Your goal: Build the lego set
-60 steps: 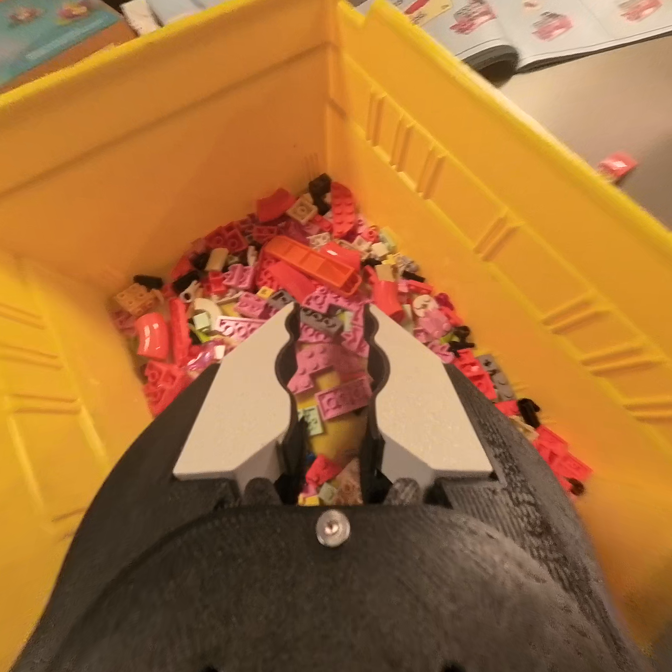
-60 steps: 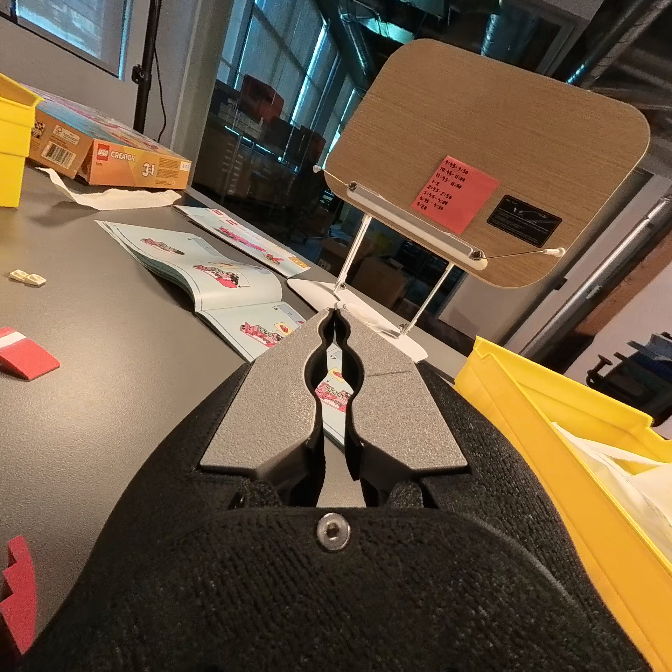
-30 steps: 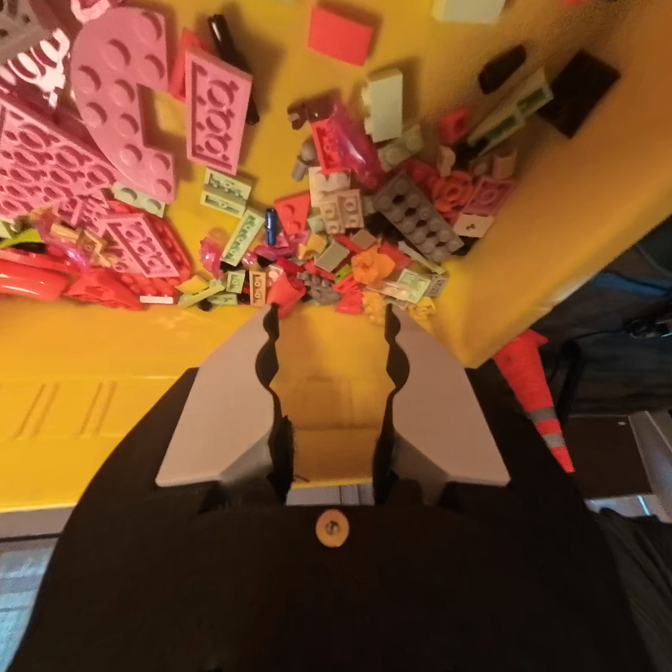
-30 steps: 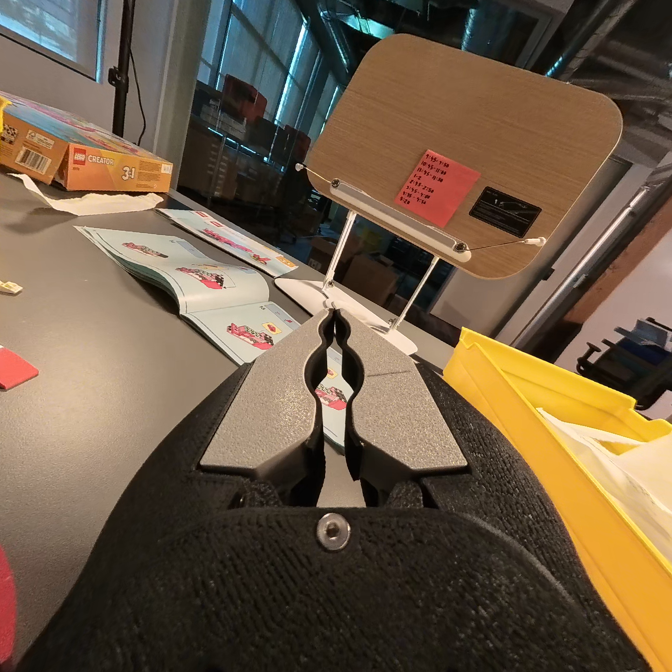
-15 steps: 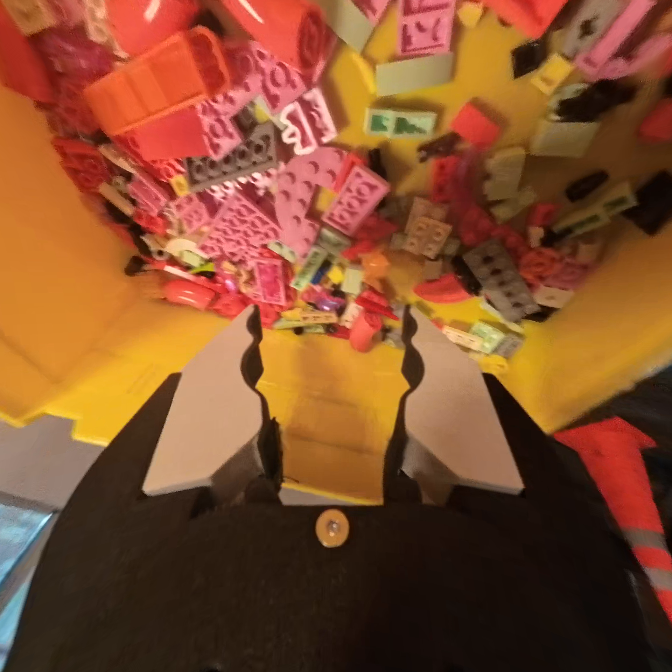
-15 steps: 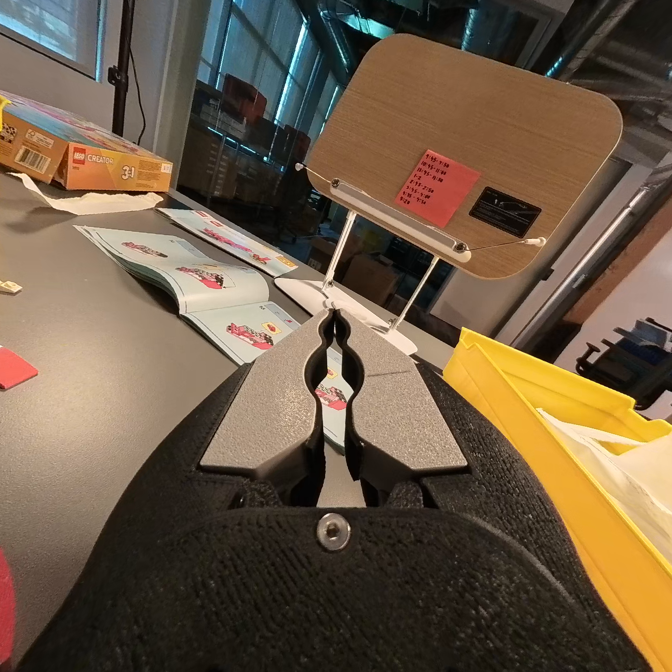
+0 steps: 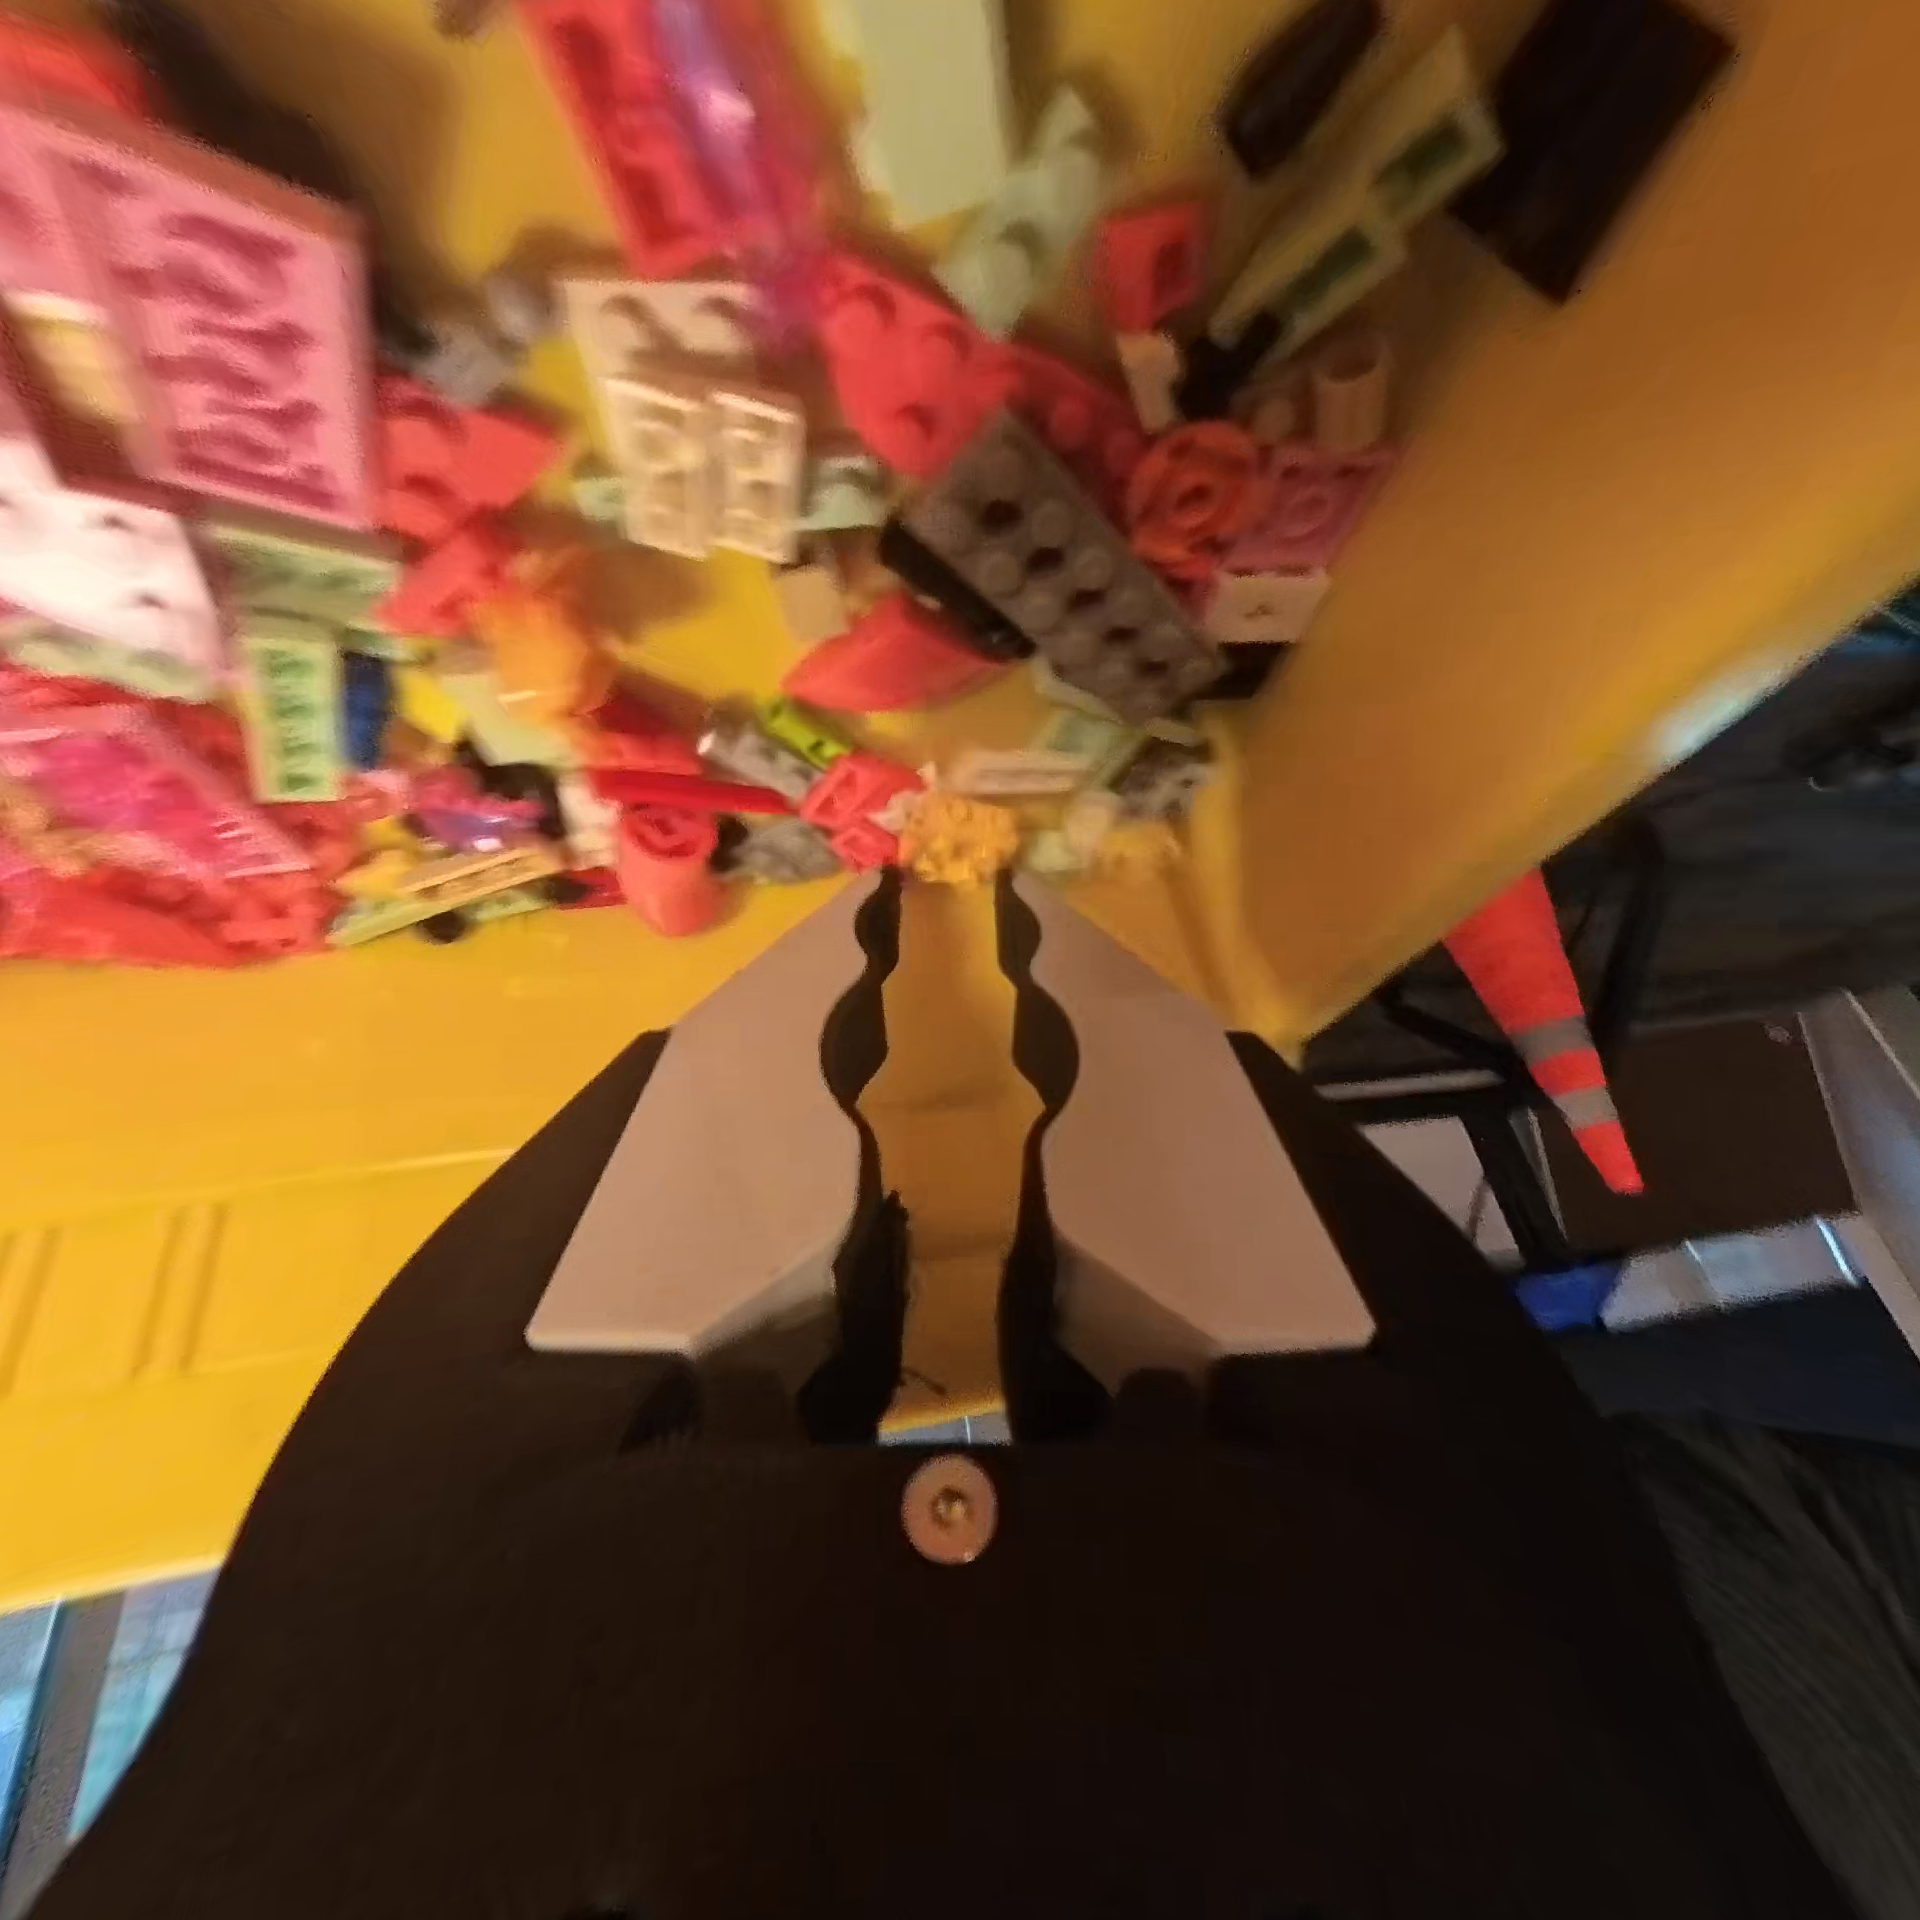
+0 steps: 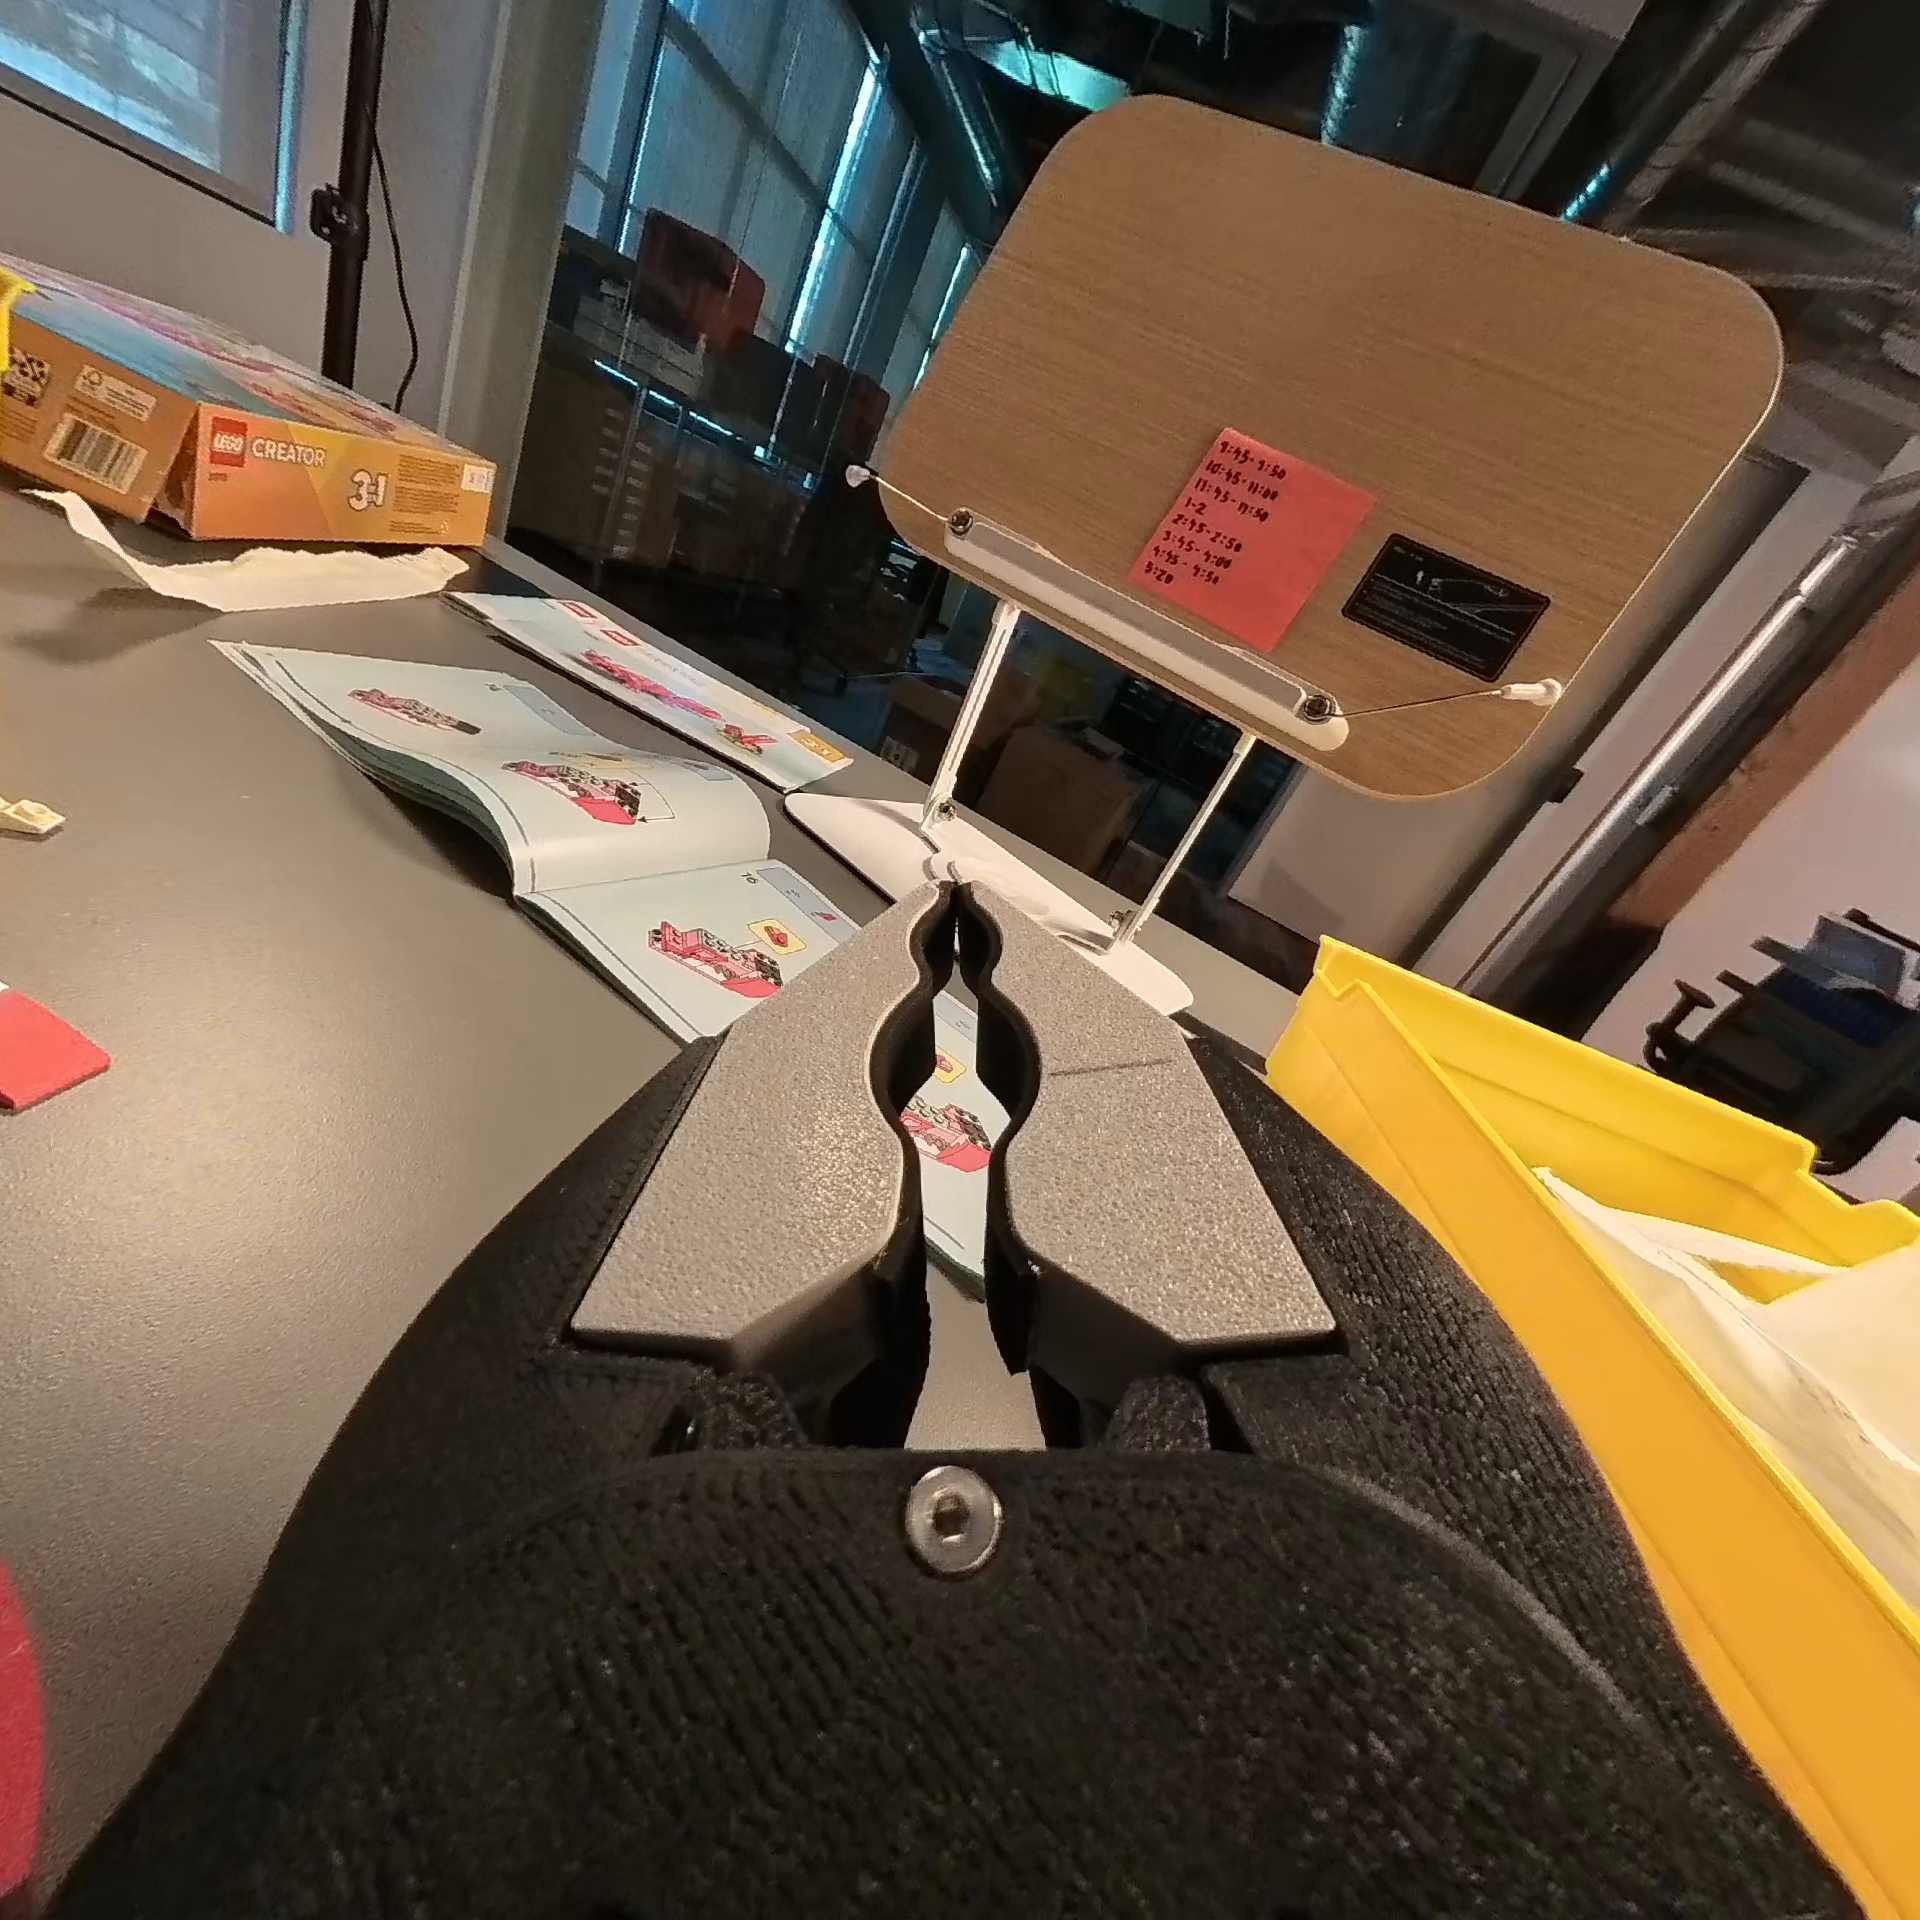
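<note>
In the left wrist view my left gripper [image 7: 943,878] reaches down into a yellow bin [image 7: 416,1091] of loose toy bricks. Its fingertips have closed on a small knobby yellow piece [image 7: 951,836] at the near edge of the pile, and both pads seem to touch it; the picture is blurred. A red cylinder [image 7: 665,862] and a grey studded plate [image 7: 1060,582] lie close by. In the right wrist view my right gripper [image 8: 954,888] is shut with nothing in it, low over the dark table [image 8: 260,1091].
An open instruction booklet [image 8: 582,800], a wooden book stand [image 8: 1330,436] and a cardboard box [image 8: 260,447] are on the table. A second yellow bin [image 8: 1558,1195] stands at the right. A red piece [image 8: 42,1060] lies at the left. An orange cone [image 7: 1538,1018] stands beyond the first bin.
My left gripper swung over the bin, opened wide, dropped closer to the bricks and narrowed its fingers onto the yellow piece. My right gripper stayed shut and barely moved.
</note>
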`<action>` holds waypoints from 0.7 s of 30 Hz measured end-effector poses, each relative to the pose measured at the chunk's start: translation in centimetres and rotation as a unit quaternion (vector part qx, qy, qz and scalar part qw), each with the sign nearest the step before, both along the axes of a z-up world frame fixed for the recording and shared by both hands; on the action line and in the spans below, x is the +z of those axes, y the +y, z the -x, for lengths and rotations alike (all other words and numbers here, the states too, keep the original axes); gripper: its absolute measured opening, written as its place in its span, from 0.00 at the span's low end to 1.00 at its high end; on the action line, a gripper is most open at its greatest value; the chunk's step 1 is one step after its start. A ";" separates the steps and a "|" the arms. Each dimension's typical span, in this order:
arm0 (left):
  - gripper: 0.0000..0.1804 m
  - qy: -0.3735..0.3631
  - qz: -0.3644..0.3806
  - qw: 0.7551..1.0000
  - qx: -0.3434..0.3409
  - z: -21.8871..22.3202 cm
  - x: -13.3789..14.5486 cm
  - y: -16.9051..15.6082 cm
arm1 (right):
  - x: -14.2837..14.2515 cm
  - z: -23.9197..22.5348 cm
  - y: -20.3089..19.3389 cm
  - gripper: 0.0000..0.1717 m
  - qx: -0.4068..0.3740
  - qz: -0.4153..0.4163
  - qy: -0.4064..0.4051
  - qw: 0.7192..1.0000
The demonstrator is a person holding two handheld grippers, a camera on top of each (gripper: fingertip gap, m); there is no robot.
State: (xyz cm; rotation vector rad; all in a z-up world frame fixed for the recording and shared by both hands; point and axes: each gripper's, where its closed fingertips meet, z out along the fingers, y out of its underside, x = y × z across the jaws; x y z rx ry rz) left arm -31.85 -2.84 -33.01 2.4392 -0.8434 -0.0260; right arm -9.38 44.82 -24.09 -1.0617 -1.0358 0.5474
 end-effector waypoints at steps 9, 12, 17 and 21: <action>0.08 0.047 -0.187 0.981 -0.011 2.9 0.3 6.1 | 0.0 0.0 0.0 0.00 0.000 0.000 0.000 1.000; 0.13 0.040 -0.217 0.975 0.013 2.7 0.7 6.9 | 0.0 0.0 0.0 0.00 0.000 -0.001 -0.001 1.000; 0.32 -0.007 -0.198 0.979 0.036 0.8 0.9 6.2 | 0.0 0.1 0.0 0.00 0.001 -0.001 -0.001 1.000; 0.40 -0.061 -0.195 0.978 0.050 -1.2 1.2 6.1 | -0.1 0.1 -0.1 0.00 0.001 -0.002 -0.003 1.000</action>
